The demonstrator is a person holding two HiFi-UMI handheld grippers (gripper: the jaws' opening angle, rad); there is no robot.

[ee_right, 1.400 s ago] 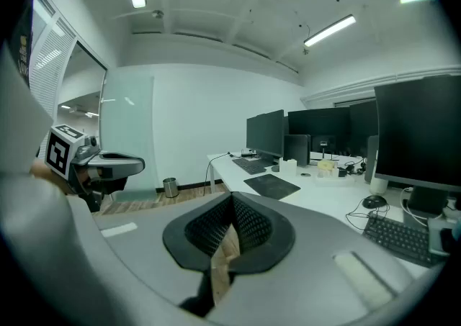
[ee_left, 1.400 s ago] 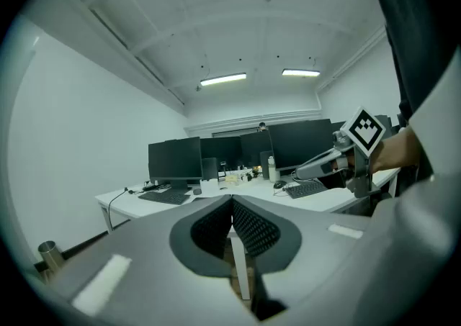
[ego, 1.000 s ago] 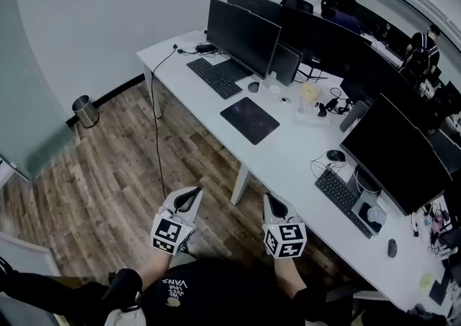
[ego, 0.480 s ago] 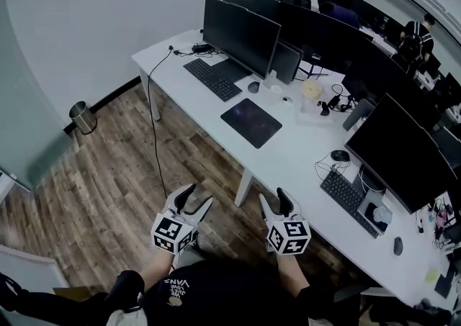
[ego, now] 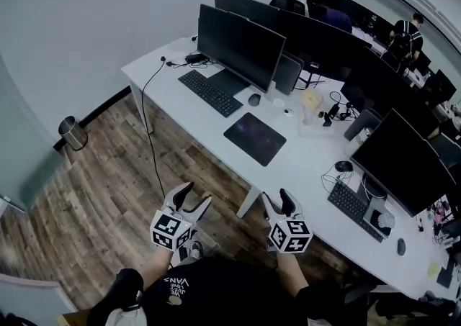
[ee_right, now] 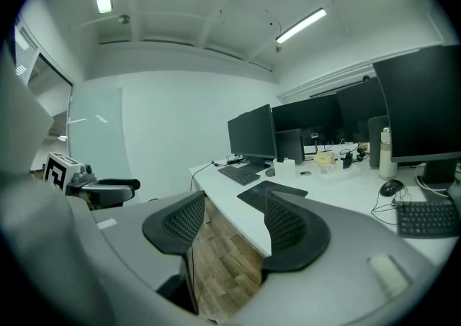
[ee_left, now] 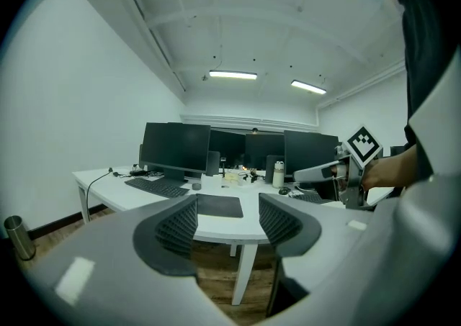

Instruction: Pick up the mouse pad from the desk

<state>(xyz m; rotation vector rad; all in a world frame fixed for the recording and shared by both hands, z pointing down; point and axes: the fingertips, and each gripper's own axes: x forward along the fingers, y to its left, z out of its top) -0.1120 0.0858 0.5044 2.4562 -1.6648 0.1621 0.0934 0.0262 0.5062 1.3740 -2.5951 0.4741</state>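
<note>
We stand on the wooden floor (ego: 101,195), short of the long white desk (ego: 205,121), with the approach to the mouse pad (ego: 254,137) as the step in hand and no contact made yet. The dark pad lies flat near the desk's front edge, just right of the nearest keyboard (ego: 209,92) and in front of a small mouse (ego: 253,99), well apart from both tools. The left gripper (ego: 196,195) and the right gripper (ego: 276,196) are held side by side low in front of us. The jaws of each are opening, with nothing between them but air.

As we judge it, the next move calls for closing the gap to the desk, then bringing one jaw under the pad's near edge, since so thin and flat a sheet gives little to pinch from above.

A large monitor (ego: 241,44) stands behind the keyboard, and more screens run down the desk to the right. A cable (ego: 148,137) hangs from the desk's far corner to the floor. A metal bin (ego: 72,132) sits by the plain pale wall (ego: 94,15), and a person (ego: 403,29) works at the far end of the office.
</note>
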